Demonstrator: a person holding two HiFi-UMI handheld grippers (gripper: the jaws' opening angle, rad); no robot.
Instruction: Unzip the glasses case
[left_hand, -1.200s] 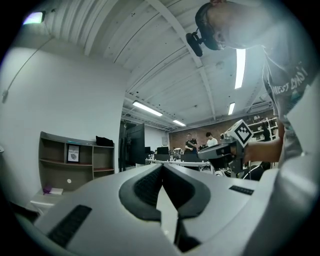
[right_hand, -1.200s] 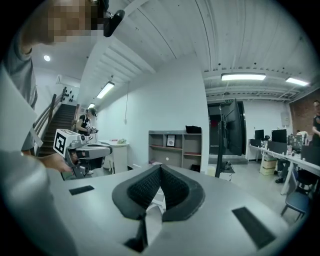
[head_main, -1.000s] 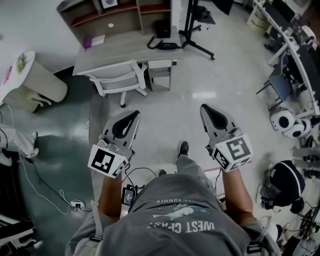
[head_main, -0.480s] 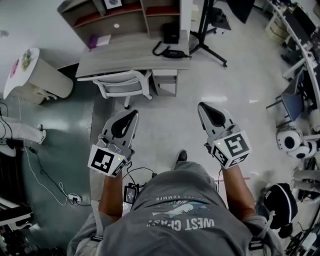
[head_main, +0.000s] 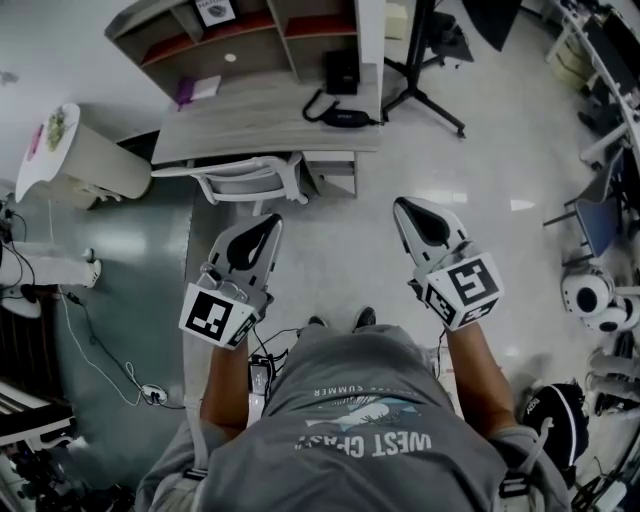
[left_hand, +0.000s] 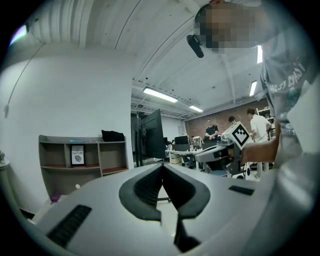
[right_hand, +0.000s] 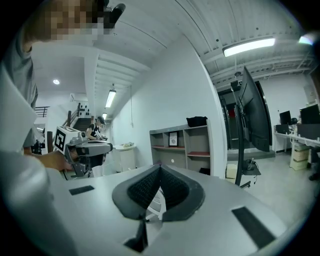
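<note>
Two grippers, left (head_main: 262, 228) and right (head_main: 405, 206), are held over the glossy floor (head_main: 340, 250). Each is a smooth grey shell, and both pairs of ribbed black jaws are pressed together on nothing. Ahead stand one wood-grain table (head_main: 250, 115), one white slatted chair (head_main: 245, 178) and one shelf unit (head_main: 250, 30). One small black oblong thing (head_main: 345, 116) with a cord, possibly the glasses case, lies at the table's right end.

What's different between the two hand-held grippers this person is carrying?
The left hand-held gripper looks toward the dark screen on a stand; the right hand-held gripper looks toward the shelf unit. The left marker cube bears a different black pattern from the right marker cube. Both are grey, with jaws shut on nothing.
</note>
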